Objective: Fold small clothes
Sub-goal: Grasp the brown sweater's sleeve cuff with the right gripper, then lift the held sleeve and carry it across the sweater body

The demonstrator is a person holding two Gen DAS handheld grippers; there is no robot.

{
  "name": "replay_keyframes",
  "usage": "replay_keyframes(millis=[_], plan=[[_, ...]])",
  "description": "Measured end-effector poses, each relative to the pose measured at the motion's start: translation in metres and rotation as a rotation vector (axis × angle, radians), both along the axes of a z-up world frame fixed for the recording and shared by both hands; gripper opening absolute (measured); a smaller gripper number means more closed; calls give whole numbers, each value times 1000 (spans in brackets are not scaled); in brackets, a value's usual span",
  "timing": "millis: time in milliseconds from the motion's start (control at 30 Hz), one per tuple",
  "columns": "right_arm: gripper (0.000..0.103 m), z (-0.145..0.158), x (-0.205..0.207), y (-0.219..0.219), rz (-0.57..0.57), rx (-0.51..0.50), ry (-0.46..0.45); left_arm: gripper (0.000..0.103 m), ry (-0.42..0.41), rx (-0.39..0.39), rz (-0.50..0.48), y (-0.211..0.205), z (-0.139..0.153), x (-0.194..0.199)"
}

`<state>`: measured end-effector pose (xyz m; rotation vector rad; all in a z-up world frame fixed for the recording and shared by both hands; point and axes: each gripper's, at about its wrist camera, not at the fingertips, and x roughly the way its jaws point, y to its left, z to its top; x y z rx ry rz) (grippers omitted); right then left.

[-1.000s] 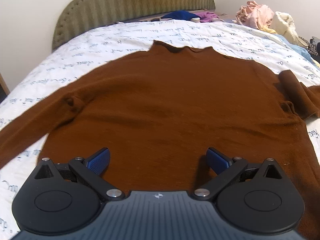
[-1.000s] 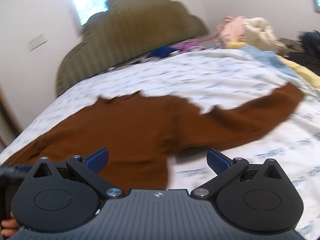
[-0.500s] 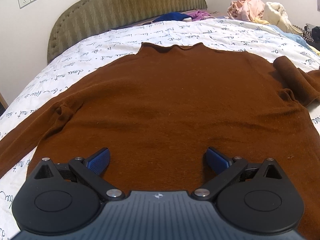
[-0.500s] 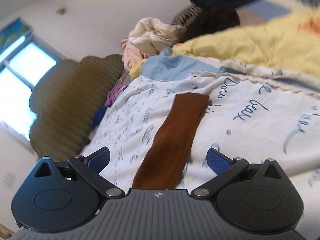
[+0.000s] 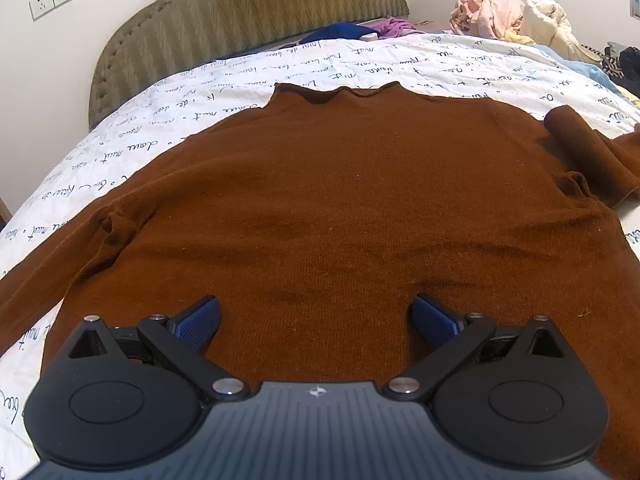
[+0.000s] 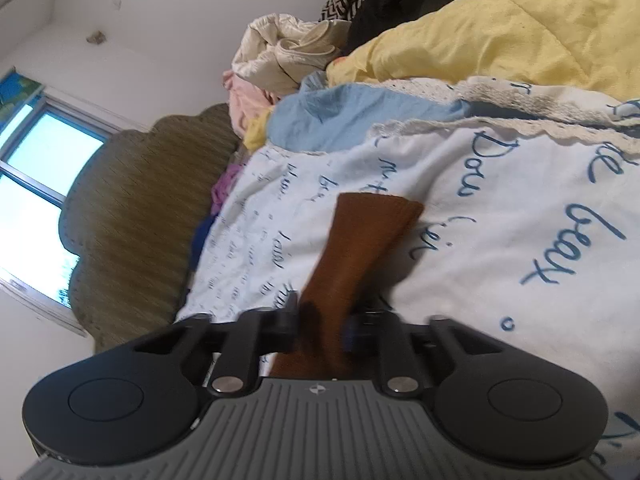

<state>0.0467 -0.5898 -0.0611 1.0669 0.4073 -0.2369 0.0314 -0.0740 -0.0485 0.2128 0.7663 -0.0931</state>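
Right gripper [image 6: 320,322]: jaws have just been closing and now pinch the sweater's right sleeve [image 6: 352,264] between them, a little back from its cuff
Right sleeve: lies stretched out on the bedspread [image 6: 500,220], cuff end pointing away from the sweater body
Left gripper [image 5: 316,318]: jaws wide apart, nothing between them, hovering over the lower middle of the sweater [image 5: 340,200] near its hem
Sweater: brown knit, spread flat face-up on the bedspread, collar toward the headboard [image 5: 248,12], hem toward the left gripper
Left sleeve [image 5: 60,256]: extended outward from the sweater body, untouched
Progress: early; the garment is laid out and smoothed, no fold is in yet
Done: spreading, and the pinch on the right sleeve
Left to do, by my reading: bring the right sleeve across the body, the left sleeve likewise, then fold the body
Clothes heap [image 5: 504,12]: pink and cream items beyond the sweater's right shoulder, well apart from it
Yellow quilt [image 6: 500,32]: beyond the right sleeve's cuff, with a pale blue cloth [image 6: 360,108] beside it
Blue and purple garments [image 5: 360,30]: at the foot of the headboard, past the collar
Obstruction: nothing lies on the sweater; the heap and quilt sit clear of the fold path
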Motion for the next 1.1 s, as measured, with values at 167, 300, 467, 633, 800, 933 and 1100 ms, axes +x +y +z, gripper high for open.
replay_keyframes(millis=[167, 300, 467, 633, 800, 933, 1100], plan=[[10, 16, -27, 2, -101, -89, -1, 103, 6, -7, -10, 4, 5, 0], [10, 48, -55, 3, -221, -276, 18, 103, -1, -23, -1, 12, 12, -1], [10, 76, -80, 17, -322, -490, 61, 103, -25, -37, 26, 25, 23, -1], [10, 102, -87, 47, -428, -742, 83, 103, -69, -37, 75, 45, 36, -1], [10, 114, -80, 101, -289, -856, 45, 103, -56, -11, 113, 58, 32, 5], [10, 116, -59, 160, -117, -962, 21, 103, -27, -29, 124, 68, 27, 7], [10, 114, -35, 225, 66, -1016, 4, 103, -27, -25, 136, 76, 24, 6]])
